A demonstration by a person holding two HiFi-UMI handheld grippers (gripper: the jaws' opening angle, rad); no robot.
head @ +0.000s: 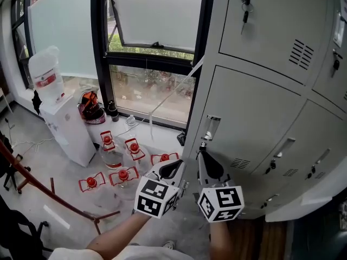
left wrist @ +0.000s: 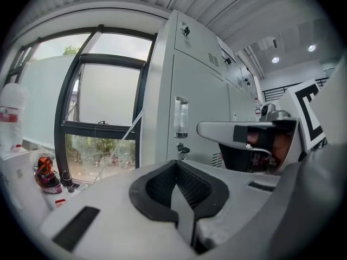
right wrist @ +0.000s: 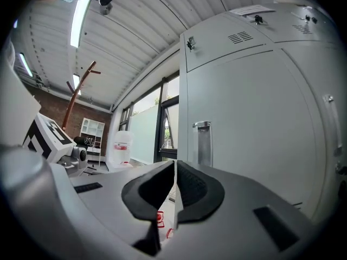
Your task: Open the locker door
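The grey locker door (head: 255, 123) in the middle row is closed, with a clear upright handle (head: 211, 128) and a small lock (head: 204, 144) at its left edge. My right gripper (head: 201, 151) is shut with nothing in it, its tip just below the lock, and I cannot tell whether it touches. In the right gripper view the handle (right wrist: 203, 142) stands just beyond and right of the shut right gripper (right wrist: 174, 164). My left gripper (head: 174, 168) is shut and empty, left of the right one and short of the locker. The left gripper view shows the handle (left wrist: 181, 117) above the left gripper (left wrist: 175, 164).
More locker doors (head: 271, 20) surround this one, some with keys hanging. To the left are a window (head: 152, 85), a water dispenser (head: 59, 118), several red-capped water bottles (head: 116, 161) on the floor and a red stand leg (head: 32, 180).
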